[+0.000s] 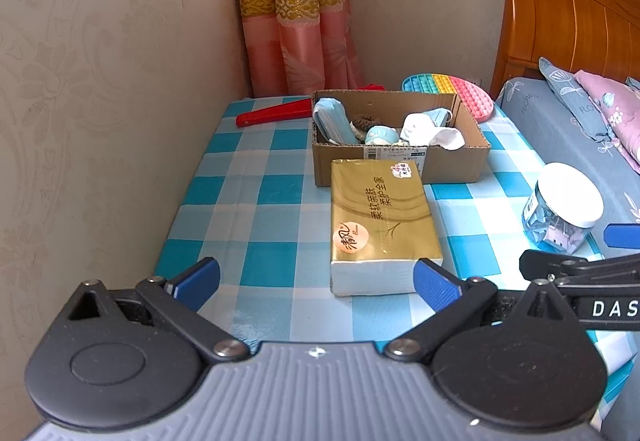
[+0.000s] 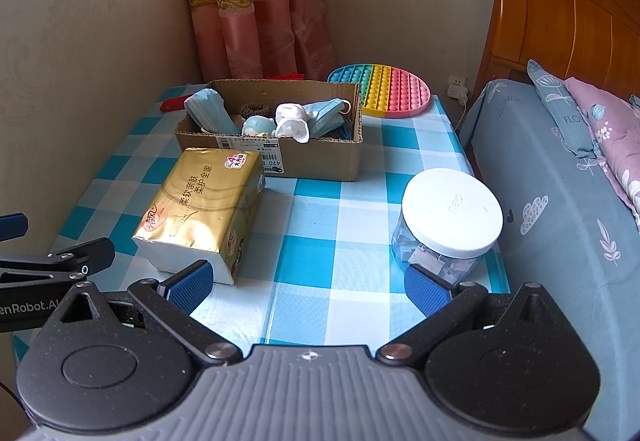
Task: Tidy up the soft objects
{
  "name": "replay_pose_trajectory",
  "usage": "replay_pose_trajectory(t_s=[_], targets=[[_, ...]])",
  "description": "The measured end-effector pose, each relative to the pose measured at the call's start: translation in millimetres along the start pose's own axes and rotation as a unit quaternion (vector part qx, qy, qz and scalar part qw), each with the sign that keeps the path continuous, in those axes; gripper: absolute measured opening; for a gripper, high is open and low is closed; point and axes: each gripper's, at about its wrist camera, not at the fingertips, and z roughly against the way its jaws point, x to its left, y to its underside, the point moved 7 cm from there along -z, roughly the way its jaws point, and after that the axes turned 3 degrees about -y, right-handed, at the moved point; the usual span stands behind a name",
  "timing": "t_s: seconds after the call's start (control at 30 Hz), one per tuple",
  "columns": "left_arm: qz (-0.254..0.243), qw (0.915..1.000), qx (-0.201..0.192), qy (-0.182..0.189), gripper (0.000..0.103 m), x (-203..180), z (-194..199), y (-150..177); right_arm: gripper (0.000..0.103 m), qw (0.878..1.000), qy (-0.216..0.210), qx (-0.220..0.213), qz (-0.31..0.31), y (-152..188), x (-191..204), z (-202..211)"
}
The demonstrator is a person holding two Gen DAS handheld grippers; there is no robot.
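Note:
A cardboard box [image 1: 452,163] [image 2: 320,161] stands at the back of the checked table and holds blue face masks [image 1: 334,121] [image 2: 210,111], a white cloth [image 1: 432,131] [image 2: 292,121] and a dark hair tie [image 2: 254,108]. A gold tissue pack [image 1: 380,217] [image 2: 200,209] lies in front of the box. My left gripper [image 1: 316,283] is open, low over the table's near edge, its right finger just before the pack's near end. My right gripper [image 2: 308,287] is open too, with the pack at its left finger and a jar at its right.
A clear jar with a white lid [image 1: 564,207] [image 2: 448,221] stands near the table's right edge. A rainbow pop-it disc [image 1: 452,93] [image 2: 380,89] and a red fan [image 1: 276,113] lie at the back. A bed [image 2: 560,201] borders the right, walls the left and back.

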Motion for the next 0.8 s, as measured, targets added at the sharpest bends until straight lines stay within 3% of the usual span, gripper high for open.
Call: replay_pose_trajectory(t_s=[0.8], targets=[[-0.003, 1.0000, 0.000, -0.002, 0.102, -1.3, -0.3, 0.1, 0.103, 1.000, 0.000, -0.002, 0.001, -0.3, -0.8, 1.2]])
